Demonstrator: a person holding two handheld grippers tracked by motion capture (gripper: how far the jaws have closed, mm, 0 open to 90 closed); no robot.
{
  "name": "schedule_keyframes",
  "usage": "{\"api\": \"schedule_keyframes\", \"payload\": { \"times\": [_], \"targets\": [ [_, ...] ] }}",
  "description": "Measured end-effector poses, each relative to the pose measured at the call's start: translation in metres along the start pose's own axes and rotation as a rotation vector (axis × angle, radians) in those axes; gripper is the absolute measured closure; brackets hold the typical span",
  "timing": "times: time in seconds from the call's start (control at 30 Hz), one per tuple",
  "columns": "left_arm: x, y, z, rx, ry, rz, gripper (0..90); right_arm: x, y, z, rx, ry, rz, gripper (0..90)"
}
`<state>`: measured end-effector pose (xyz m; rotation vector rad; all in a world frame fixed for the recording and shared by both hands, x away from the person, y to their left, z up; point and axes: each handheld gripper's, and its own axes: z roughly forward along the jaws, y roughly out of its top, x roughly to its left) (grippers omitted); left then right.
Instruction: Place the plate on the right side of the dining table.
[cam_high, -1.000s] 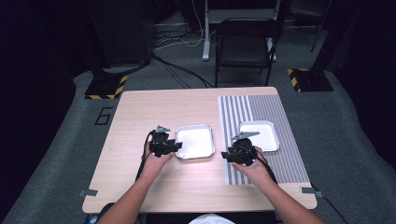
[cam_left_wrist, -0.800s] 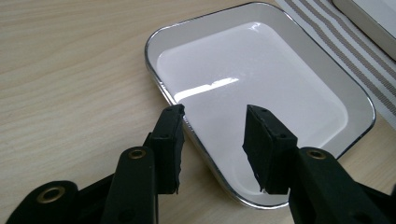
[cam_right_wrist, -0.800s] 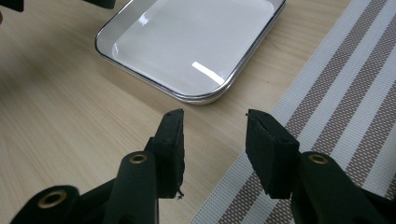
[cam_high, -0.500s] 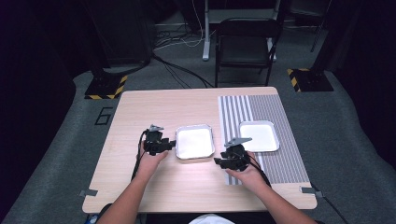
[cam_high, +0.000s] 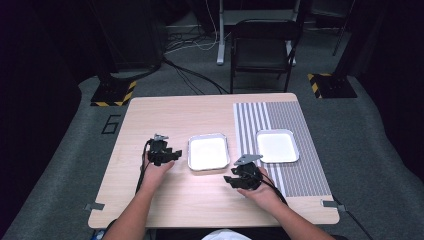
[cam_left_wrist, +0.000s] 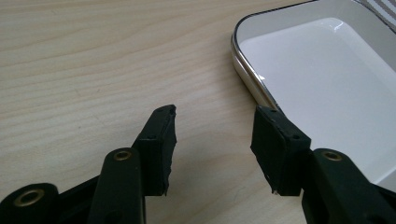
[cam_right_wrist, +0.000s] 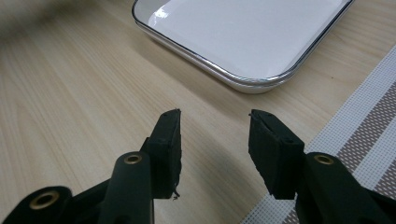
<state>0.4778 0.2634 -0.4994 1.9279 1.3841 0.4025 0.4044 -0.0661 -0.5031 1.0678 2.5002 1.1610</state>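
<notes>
An empty white tray with a metal rim lies in the middle of the wooden table. Left of it my left gripper stands open just above the wood. In the left gripper view, my left gripper has the tray's rounded corner beside its right jaw. My right gripper hovers open off the tray's near right corner. In the right gripper view, my right gripper aims at that tray. Both pairs of jaws have just been opening, with nothing between them.
A second empty white tray rests on a grey striped placemat covering the table's right part; the mat's edge runs beside my right jaw. A black chair stands beyond the far edge, with cables on the floor.
My left gripper has slid left, away from the middle tray. My right gripper has drawn left and back toward the near edge, off the striped mat.
</notes>
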Motion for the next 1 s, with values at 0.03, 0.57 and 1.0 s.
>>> {"api": "schedule_keyframes", "payload": {
  "times": [0.03,0.57,1.0],
  "targets": [
    [0.001,0.0,0.001,-0.004,0.007,0.004,48.9,0.0,0.0,0.0,0.005,0.0,-0.003,53.7],
    [0.016,-0.006,0.006,-0.024,0.062,0.01,41.7,0.011,-0.003,0.011,0.038,0.044,-0.088,47.2],
    [0.019,-0.007,0.011,-0.028,0.08,0.014,33.5,0.012,-0.003,0.015,0.03,0.043,-0.076,40.3]
  ]
}}
